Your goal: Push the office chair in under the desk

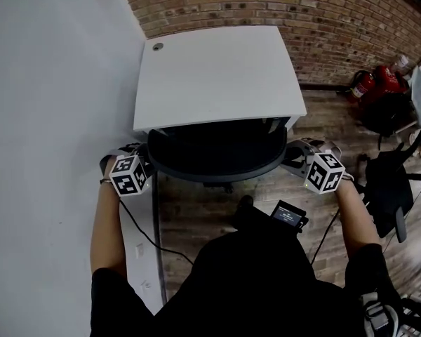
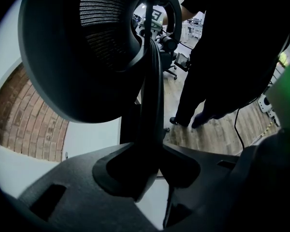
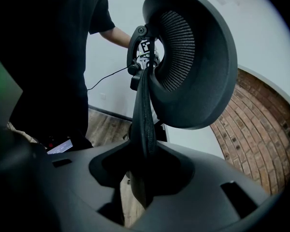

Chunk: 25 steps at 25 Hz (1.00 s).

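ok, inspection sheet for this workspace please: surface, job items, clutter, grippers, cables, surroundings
Surface: white desk, top bare except a small round fitting at its far left corner.
Job's things: black chair, backrest close against the desk's front edge.
Clutter: nothing seen.
Grippers: left gripper and right gripper each have their jaws closed on a side rim of the backrest.
Cables: one black cable hangs from the left gripper, another from the right.
Surroundings: brick wall behind, white wall at left, wood floor, red fire extinguishers and a second chair at right.
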Tool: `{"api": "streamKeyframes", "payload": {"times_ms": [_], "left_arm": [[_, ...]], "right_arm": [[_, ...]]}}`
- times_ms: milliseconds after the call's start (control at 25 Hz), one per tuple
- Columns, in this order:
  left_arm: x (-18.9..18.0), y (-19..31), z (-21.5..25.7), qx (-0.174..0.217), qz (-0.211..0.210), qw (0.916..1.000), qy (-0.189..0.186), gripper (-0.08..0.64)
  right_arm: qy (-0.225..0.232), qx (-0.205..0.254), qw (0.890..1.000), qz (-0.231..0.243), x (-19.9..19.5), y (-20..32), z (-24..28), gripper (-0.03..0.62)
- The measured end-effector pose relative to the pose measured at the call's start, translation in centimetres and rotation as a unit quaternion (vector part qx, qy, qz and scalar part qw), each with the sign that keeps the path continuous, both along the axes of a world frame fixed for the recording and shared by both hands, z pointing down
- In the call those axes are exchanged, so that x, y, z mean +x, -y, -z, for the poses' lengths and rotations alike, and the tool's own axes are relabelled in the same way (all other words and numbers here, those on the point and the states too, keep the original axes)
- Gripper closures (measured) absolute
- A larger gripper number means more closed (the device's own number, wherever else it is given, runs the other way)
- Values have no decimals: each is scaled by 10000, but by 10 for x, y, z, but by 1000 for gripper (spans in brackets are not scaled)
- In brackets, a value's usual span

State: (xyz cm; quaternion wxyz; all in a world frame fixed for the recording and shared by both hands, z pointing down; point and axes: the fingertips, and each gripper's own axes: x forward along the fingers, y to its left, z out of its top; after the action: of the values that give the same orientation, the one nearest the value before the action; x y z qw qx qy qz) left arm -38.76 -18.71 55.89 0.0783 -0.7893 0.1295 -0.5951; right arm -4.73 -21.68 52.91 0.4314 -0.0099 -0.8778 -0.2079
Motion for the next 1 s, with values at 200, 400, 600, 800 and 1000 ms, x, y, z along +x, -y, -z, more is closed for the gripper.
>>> {"api": "streamKeyframes", "payload": {"times_ms": [200, 400, 600, 800, 1000], "left_arm": [[-3, 31, -2, -23, 92, 10000, 20, 414], [-1, 54, -2, -75, 157, 9998, 49, 413], [-2, 77, 1, -25, 221, 9998, 15, 413], [-3, 95, 5, 13, 206, 9998, 10, 413], [-5, 111, 2, 32, 245, 9997, 63, 413]], "right_arm": [[-11, 6, 10000, 21, -3, 33, -2, 468], [-16, -14, 10000, 54, -2, 59, -1, 468], [4, 20, 10000, 92, -3, 86, 2, 468], [49, 81, 9999, 74, -4, 107, 4, 466], [93, 165, 9998, 70, -7, 123, 2, 466]]}}
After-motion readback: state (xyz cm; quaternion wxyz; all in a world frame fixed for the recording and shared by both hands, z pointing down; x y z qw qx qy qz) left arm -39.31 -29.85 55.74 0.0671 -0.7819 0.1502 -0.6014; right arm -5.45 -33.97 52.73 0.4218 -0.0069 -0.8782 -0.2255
